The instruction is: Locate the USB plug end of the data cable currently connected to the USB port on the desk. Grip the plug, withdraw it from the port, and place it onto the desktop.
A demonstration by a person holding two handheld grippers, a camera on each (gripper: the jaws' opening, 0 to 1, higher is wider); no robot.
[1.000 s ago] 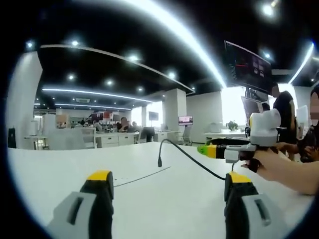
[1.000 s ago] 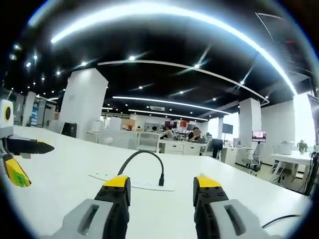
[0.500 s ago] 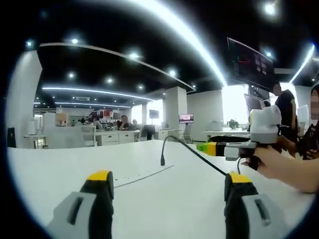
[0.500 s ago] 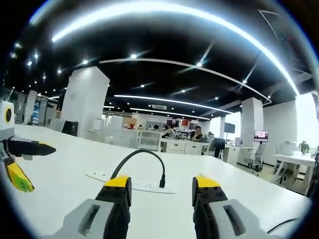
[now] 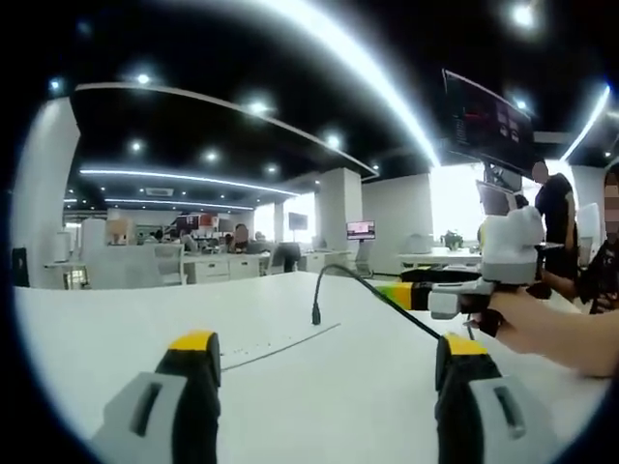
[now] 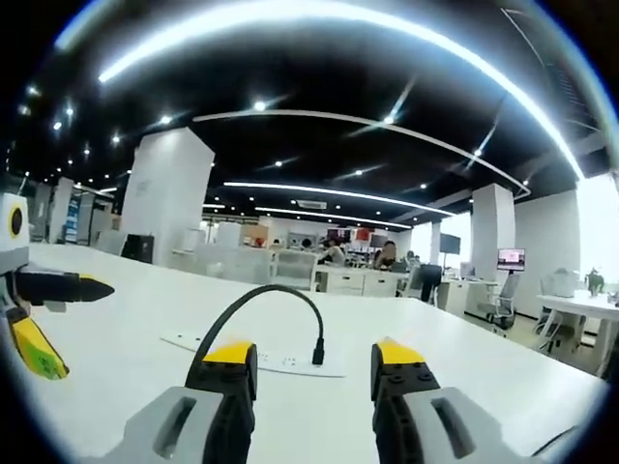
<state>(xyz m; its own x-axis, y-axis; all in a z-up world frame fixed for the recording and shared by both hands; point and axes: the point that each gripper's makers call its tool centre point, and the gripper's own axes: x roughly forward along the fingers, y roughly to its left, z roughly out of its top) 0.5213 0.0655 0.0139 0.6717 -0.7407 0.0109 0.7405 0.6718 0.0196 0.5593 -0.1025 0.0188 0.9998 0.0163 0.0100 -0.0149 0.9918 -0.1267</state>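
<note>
In the right gripper view, the left gripper (image 6: 39, 319) comes in at the far left edge, its black and yellow-green jaws spread apart over the white desk (image 6: 116, 338) with nothing between them. Right of it, a flat white port strip (image 6: 256, 356) lies flush in the desktop. A black cable (image 6: 261, 300) rises from behind the right gripper's left jaw, arches over and comes down to its plug (image 6: 317, 354), which stands upright, long axis vertical, tip down in the strip. The right gripper (image 6: 314, 356) has its two yellow-tipped jaws parted and clear of the plug, which sits between them but further off; they hold nothing.

In the left gripper view, the left gripper (image 5: 324, 346) likewise has its jaws wide apart and empty above the desk (image 5: 97, 319). Between them, further off, the port strip (image 5: 276, 344) runs as a thin pale line, and the plug (image 5: 315, 314) stands upright at its right end. The cable (image 5: 387, 304) curves up from it and slopes down to the right behind the right-hand jaw. At the right, a hand (image 5: 542, 329) holds the right gripper (image 5: 401, 287), pointing left toward the plug, a little apart from it.

Beyond the desk lies an open office with white pillars, desks, monitors, seated people, and long ceiling light strips. A dark screen (image 5: 486, 124) hangs at upper right.
</note>
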